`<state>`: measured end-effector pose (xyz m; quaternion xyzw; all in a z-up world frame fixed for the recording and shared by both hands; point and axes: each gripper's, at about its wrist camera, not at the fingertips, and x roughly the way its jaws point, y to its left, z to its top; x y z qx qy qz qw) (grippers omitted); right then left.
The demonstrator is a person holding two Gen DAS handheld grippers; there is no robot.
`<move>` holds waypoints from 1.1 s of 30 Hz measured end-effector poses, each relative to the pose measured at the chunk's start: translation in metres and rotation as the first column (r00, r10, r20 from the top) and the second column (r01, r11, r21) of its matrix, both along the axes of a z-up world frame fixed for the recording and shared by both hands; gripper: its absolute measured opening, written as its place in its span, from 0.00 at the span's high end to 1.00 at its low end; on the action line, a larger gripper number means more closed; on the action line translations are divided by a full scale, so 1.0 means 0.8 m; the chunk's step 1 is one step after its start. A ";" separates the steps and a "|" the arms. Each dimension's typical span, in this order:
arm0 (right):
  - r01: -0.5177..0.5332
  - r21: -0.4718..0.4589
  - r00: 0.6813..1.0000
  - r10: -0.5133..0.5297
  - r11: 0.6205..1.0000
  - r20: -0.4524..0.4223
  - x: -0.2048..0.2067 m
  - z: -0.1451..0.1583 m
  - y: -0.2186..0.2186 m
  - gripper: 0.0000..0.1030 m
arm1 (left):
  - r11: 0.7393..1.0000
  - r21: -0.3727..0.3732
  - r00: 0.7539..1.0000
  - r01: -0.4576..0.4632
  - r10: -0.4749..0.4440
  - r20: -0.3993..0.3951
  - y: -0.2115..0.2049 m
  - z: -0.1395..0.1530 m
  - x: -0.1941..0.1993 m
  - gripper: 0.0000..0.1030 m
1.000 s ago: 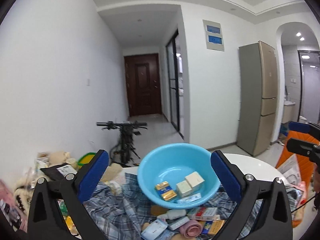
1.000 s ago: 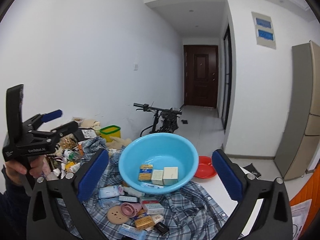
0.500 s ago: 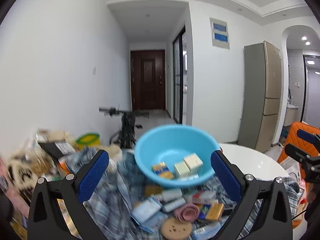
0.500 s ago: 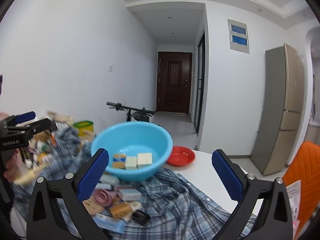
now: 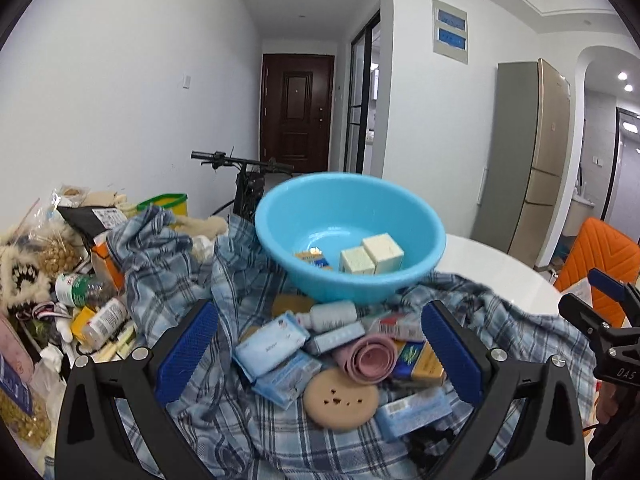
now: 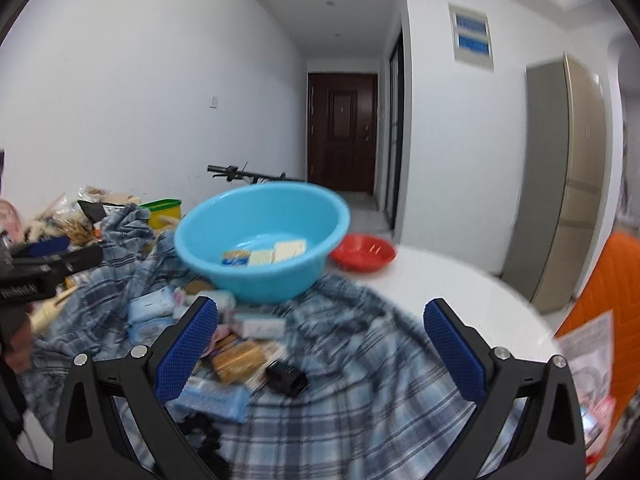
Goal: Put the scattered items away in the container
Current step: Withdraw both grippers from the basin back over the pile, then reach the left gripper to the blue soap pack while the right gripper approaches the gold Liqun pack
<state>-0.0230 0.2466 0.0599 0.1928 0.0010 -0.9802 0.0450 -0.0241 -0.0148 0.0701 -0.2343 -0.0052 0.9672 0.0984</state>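
A: Where is the container?

B: The blue basin (image 5: 350, 236) sits at the centre of the left wrist view, resting on a plaid cloth (image 5: 168, 276) that covers part of the white table (image 5: 492, 268). In the right wrist view the same basin (image 6: 262, 240) lies left of centre, somewhat blurred.

A: What is inside it?

B: Two pale square boxes (image 5: 372, 258) side by side, touching, and a small yellow-and-blue packet (image 5: 314, 258) just to their left.

A: And the scattered items?

B: They lie in a heap on the cloth in the lower centre of the left wrist view, just in front of the basin: a white bottle (image 5: 332, 316) on its side, a light blue pack (image 5: 270, 346), a pink roll (image 5: 370, 360), a round tan disc (image 5: 340, 398) and an orange box (image 5: 420, 362) beside the roll. In the right wrist view a small black object (image 6: 286, 376) rests on the cloth at lower centre.

A: How do the grippers stand?

B: The left gripper (image 5: 320, 352) is spread wide, its blue pads (image 5: 186, 346) on either side of the heap, gripping nothing. The right gripper (image 6: 320, 354) is equally wide apart above the cloth, with nothing between its fingers.

A: Anything else nearby?

B: A red bowl (image 6: 362, 256) stands on the table just right of the basin, and more clutter (image 5: 60, 280) fills the left edge of the left wrist view.
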 end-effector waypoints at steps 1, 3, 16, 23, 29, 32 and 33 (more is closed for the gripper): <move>-0.007 -0.003 1.000 0.007 1.000 0.007 0.000 -0.004 -0.002 0.00 | 1.000 -0.014 1.000 0.010 -0.009 0.019 0.003 -0.009 -0.001 0.00; -0.008 0.006 1.000 0.008 1.000 0.008 0.001 -0.008 -0.004 0.00 | 0.998 -0.048 0.998 0.035 -0.033 0.057 0.009 -0.021 -0.003 0.00; -0.127 0.057 0.989 0.122 0.990 0.087 -0.011 -0.021 -0.015 0.00 | 0.977 -0.093 0.977 0.193 -0.182 0.111 0.034 -0.056 -0.008 0.00; -0.165 0.082 0.980 0.154 0.983 0.122 -0.017 -0.025 -0.017 0.00 | 0.976 0.020 0.932 0.219 -0.215 0.293 0.024 -0.071 -0.046 0.00; -0.157 0.053 0.979 0.149 0.986 0.138 -0.021 -0.034 -0.015 0.00 | 0.963 -0.047 0.914 0.264 -0.234 0.331 0.040 -0.082 -0.045 0.00; -0.155 0.050 0.978 0.146 0.987 0.150 -0.023 -0.038 -0.015 0.00 | 0.951 -0.058 0.894 0.302 -0.262 0.365 0.051 -0.092 -0.044 0.01; -0.154 0.047 0.978 0.145 0.987 0.152 -0.024 -0.039 -0.015 0.00 | 0.947 -0.048 0.884 0.317 -0.277 0.376 0.054 -0.096 -0.044 0.03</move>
